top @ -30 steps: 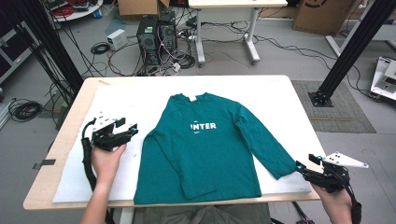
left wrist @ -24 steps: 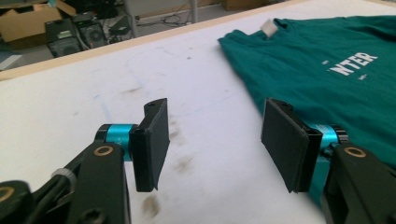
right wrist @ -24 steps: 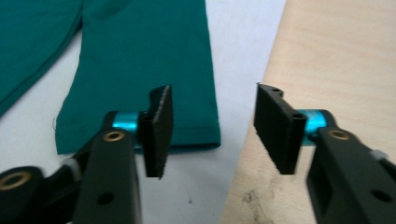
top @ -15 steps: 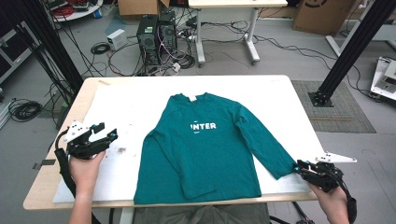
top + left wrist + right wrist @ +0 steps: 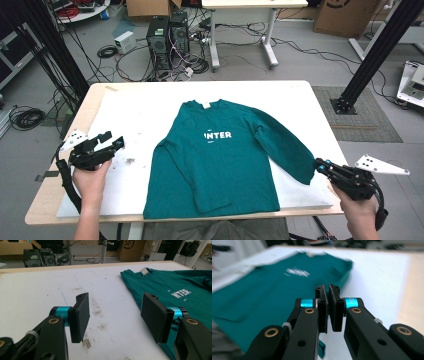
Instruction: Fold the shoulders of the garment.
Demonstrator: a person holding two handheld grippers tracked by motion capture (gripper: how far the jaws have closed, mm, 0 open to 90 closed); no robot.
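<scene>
Currently: green long-sleeved shirt lies flat and face up on the white table, both tongs off it.

Surroundings: computer towers, loose cables and a second desk stand on the floor beyond the far edge; a black frame post rises at the right. Nothing on the table lies between either tongs and the shirt; smudges mark the white surface near the shirt's left side. Left tongs are held above the bare table, left of the shirt and apart from it, jaws spread wide and holding nothing. Right tongs sit at the near right edge, just beside the end of the outstretched sleeve; jaws are pressed almost together with only a thin slit between them, nothing pinched. Contact with the cuff cannot be told.
</scene>
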